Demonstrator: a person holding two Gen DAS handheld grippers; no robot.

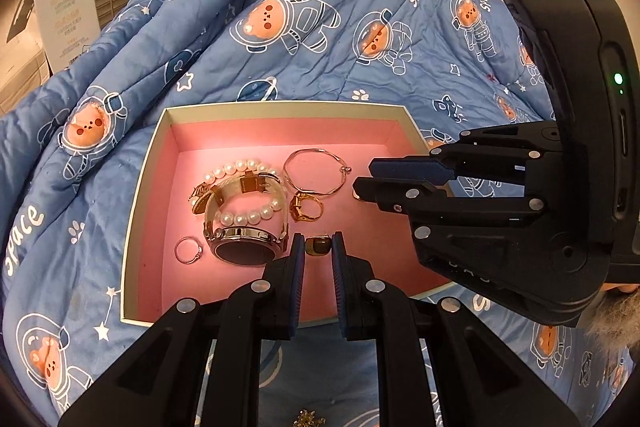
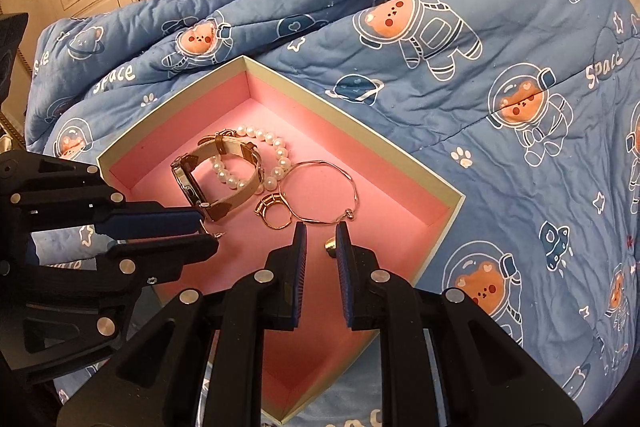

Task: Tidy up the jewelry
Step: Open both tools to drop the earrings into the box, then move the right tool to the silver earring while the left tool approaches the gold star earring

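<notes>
the left gripper (image 1: 318,245) is clamped on a dark-stoned ring (image 1: 318,246) over the near edge of the pink-lined box (image 1: 280,109) on the bed; the right gripper (image 2: 321,235) pinches a small gold piece (image 2: 330,246). watch (image 1: 244,247), pearl bracelet (image 1: 240,167) and bangle (image 1: 316,171) lie inside the box

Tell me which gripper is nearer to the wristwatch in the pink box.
Left. The left gripper, shut on a dark ring, is right beside the wristwatch face. The right gripper is farther off, by the thin bangle clasp.
</notes>
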